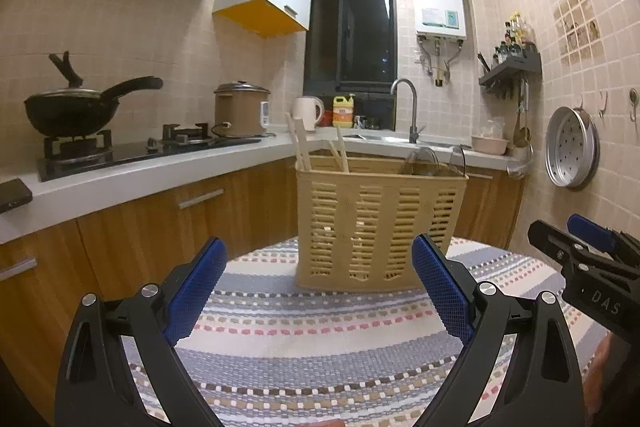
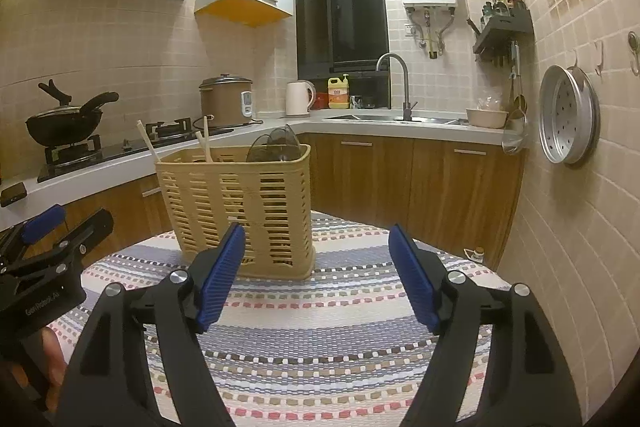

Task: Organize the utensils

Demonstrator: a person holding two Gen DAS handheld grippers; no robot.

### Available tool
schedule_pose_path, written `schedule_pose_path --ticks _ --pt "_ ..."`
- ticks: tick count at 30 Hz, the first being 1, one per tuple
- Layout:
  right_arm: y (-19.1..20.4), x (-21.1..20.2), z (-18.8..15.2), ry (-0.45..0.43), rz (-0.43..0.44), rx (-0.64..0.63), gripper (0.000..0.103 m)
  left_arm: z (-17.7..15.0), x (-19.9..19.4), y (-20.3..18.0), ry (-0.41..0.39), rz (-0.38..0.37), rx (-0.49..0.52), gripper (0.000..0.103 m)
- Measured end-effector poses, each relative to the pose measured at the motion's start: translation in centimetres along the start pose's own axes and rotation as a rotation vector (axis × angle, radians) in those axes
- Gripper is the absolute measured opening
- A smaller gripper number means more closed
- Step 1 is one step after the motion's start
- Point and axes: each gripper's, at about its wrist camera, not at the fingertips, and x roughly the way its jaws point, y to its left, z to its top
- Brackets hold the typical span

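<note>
A: Utensil holder, item one: we record a tan slatted plastic utensil basket [image 1: 380, 223], rectangular, its walls cut through with rows of short horizontal slots. It stands upright on the striped woven tablecloth [image 1: 320, 339], banded in blue, grey, pink and brown, toward the far edge of the table.

B: Contents?

A: We count pale wooden chopsticks [image 1: 300, 143] leaning out of its left part, and dark wire-mesh skimmers [image 2: 276, 145] rising from its right part. Whether a divider separates them, we cannot tell.

B: And our tools?

A: The left gripper [image 1: 320, 291], black arms with blue ribbed pads [image 1: 196, 291], has its jaws spread wide and holds nothing; the basket shows between them, apart from both pads. The right gripper [image 2: 316, 277] is likewise spread wide and empty, with the basket just ahead of its left pad, not touching as far as we can see. Each gripper hangs above the cloth, near the table's near side.

B: Surroundings, briefly.

A: We list a white countertop [image 1: 132, 175] over wooden cabinet doors, a black lidded wok [image 1: 72, 107] on the gas hob, a brown rice cooker [image 1: 240, 109], a white electric kettle [image 1: 308, 113], a yellow detergent bottle [image 1: 344, 111], a curved steel tap [image 1: 410, 107] over the sink, and a round perforated metal steamer tray [image 1: 572, 149] hanging on the tiled wall.
</note>
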Motion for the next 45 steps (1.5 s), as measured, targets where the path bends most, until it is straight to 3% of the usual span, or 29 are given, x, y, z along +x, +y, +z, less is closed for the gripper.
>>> schedule_pose_path --ticks 5,14,45 --pt "-0.1 -0.4 0.0 -0.015 -0.009 -0.001 0.075 -0.2 0.1 -0.2 0.007 0.013 0.019 0.092" --pt "-0.2 -0.6 0.1 -0.02 -0.011 -0.006 0.077 -0.3 1.1 1.2 0.051 0.039 -0.055 0.093" --pt "-0.9 -0.2 -0.2 -0.001 -0.02 0.001 0.081 -0.6 1.0 0.0 0.049 0.057 -0.004 0.095"
